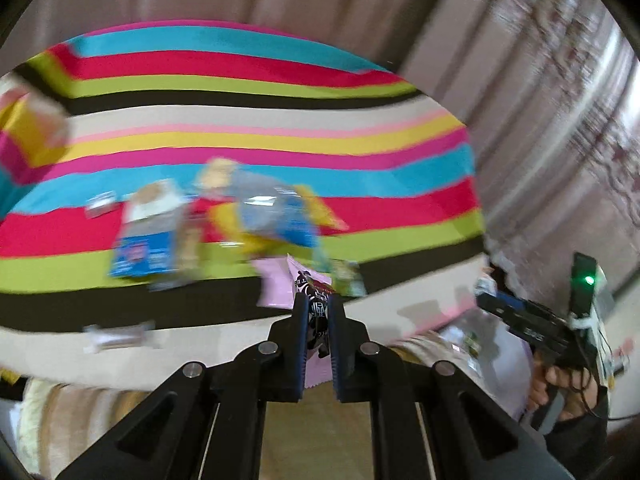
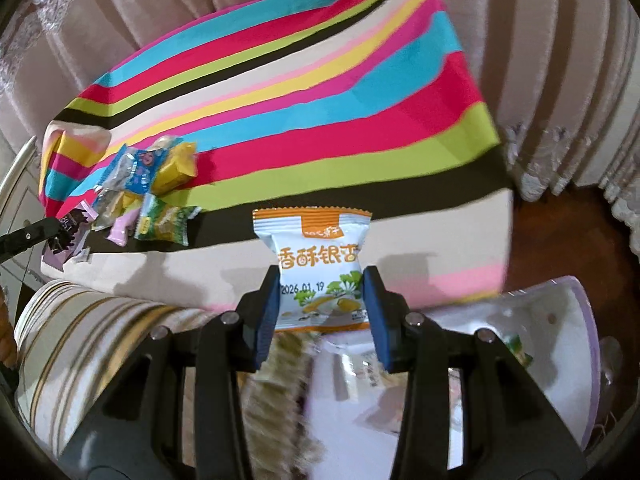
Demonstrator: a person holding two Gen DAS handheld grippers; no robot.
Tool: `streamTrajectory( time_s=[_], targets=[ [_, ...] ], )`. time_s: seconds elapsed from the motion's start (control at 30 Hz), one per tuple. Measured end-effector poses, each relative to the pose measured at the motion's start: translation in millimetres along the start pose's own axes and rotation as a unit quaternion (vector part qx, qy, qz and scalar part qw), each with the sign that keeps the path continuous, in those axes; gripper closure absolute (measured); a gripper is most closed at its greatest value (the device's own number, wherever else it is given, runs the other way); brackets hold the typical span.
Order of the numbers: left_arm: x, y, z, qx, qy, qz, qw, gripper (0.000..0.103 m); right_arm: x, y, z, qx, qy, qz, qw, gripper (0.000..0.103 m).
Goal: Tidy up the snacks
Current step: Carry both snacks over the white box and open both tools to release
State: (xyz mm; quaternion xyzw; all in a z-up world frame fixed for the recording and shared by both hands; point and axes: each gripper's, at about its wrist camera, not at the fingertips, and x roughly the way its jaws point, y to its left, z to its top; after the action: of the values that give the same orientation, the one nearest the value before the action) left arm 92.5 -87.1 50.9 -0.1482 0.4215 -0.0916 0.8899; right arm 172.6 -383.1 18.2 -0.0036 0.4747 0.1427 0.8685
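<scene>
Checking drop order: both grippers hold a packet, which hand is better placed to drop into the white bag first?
Right, probably. The right gripper holds the orange-and-white packet just above the white bag; the left gripper, with the pink packet, is farther off.

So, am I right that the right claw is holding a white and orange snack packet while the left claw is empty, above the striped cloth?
Not quite: the left claw is not empty. The left wrist view shows it shut on a pink and black packet. The rest holds: the right claw grips the white and orange snack packet above the striped cloth.
</scene>
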Motion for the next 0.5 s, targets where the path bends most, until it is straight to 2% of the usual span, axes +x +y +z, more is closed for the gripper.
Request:
streamTrajectory(
  time_s=[0.2,0.33,0.5],
  targets=[
    [27,-74,-1,0.074,0.037,-0.07,0.9942,0.093,-18,-34,-17,0.03,-0.001,-0.03,0.999,0.059],
    [45,-121,-11,0.118,0.069,-0.114,0.984,0.093,-27,-54,-27,0.049,-0.002,-0.047,0.998,0.059],
    [58,-161,-25,0.152,0.102,-0.157,0.9706,0.093,-36,-74,-36,0.07,-0.005,-0.059,0.996,0.059]
  ],
)
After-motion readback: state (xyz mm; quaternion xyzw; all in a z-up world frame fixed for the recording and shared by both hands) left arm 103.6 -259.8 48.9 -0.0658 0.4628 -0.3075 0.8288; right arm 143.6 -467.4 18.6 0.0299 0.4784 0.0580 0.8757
